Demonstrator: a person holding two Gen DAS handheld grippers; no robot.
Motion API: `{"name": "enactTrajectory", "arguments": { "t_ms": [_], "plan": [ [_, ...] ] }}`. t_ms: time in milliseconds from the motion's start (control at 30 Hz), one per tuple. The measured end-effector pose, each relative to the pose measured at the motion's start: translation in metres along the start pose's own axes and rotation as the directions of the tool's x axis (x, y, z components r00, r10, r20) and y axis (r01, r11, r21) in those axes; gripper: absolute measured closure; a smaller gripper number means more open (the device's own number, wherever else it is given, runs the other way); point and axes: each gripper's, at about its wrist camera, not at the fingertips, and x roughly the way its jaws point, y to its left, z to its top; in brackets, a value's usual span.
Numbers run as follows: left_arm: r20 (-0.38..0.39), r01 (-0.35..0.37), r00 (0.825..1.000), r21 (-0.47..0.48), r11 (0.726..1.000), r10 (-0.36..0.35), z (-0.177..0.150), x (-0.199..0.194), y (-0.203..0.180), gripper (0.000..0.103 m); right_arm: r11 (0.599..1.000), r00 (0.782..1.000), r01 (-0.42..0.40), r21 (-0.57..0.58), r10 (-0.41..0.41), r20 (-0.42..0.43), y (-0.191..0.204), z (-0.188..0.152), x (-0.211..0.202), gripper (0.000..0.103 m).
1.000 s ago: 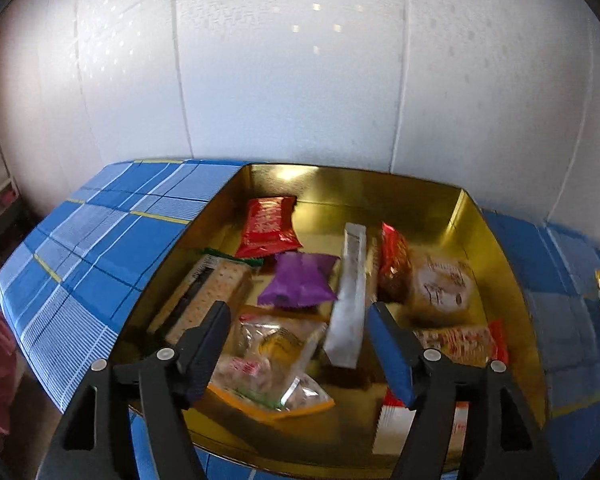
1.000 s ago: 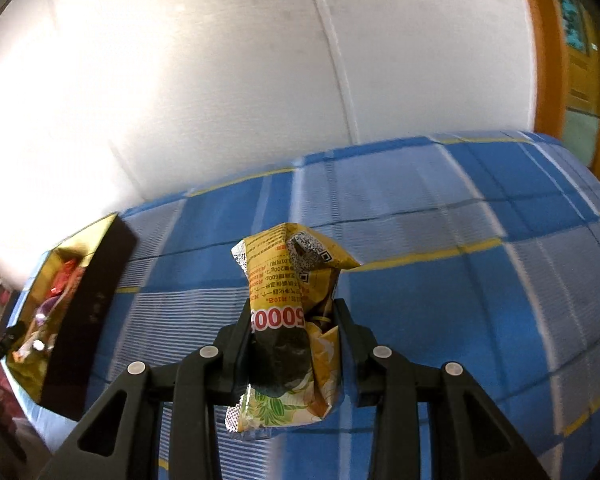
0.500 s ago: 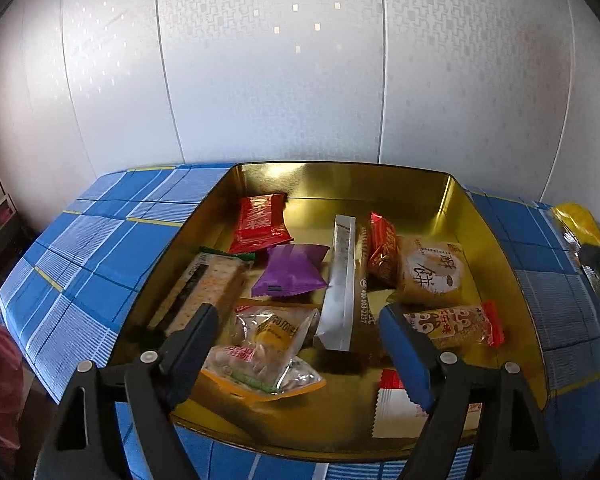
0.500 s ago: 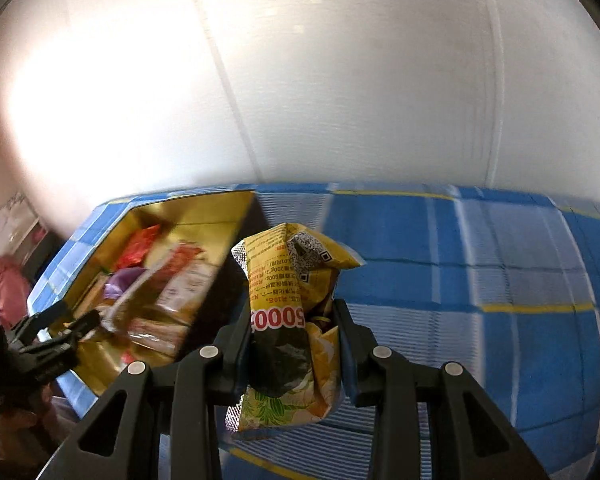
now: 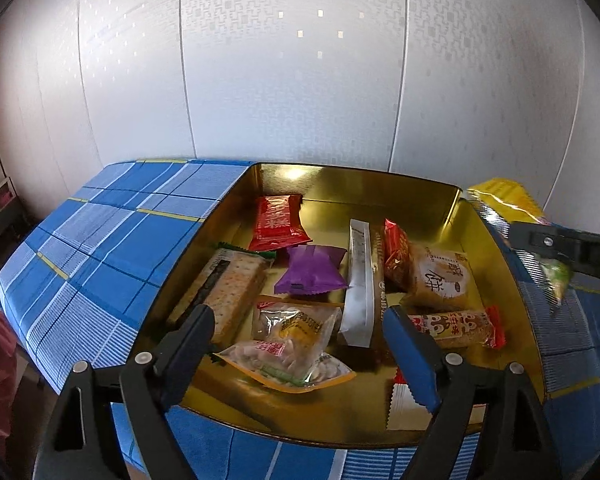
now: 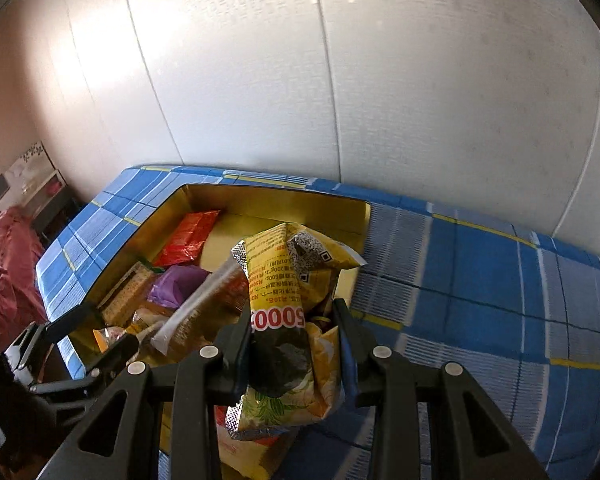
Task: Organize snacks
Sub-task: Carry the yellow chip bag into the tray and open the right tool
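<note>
A gold-lined box [image 5: 360, 188] sits on the blue plaid cloth and holds several snacks: a red packet [image 5: 278, 220], a purple packet [image 5: 312, 270], a white stick pack [image 5: 358, 280], a cracker pack [image 5: 232, 284] and a round biscuit [image 5: 442, 280]. My left gripper [image 5: 298, 320] hovers over the box's near side, its jaws opening, with nothing gripped between them. My right gripper [image 6: 292, 316] is shut on a yellow snack bag [image 6: 284, 272], held upright above the box's right side [image 6: 284, 204]. From the left wrist, that bag [image 5: 504, 200] shows at the box's right rim.
The blue plaid tablecloth [image 6: 480, 280] stretches wide to the right of the box. A white panelled wall stands close behind. The table's left edge [image 5: 24, 320] drops off, with red fabric [image 6: 8, 260] beyond it. The left gripper [image 6: 94, 334] shows at the box's near corner.
My right gripper has carried the yellow bag leftward from the open cloth to above the box's right side. The left gripper's jaws have spread wider and it has drawn back slightly.
</note>
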Motion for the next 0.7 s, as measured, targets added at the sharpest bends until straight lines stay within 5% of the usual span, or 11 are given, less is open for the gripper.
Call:
{"name": "enactTrajectory", "arguments": {
  "t_ms": [700],
  "plan": [
    [0.042,-0.003,0.999,-0.047,0.999,0.005,0.002,-0.011,0.015,0.0,0.986,0.978,0.145,-0.085,-0.156,-0.141,0.01,0.043,0.097,0.064]
  ]
}}
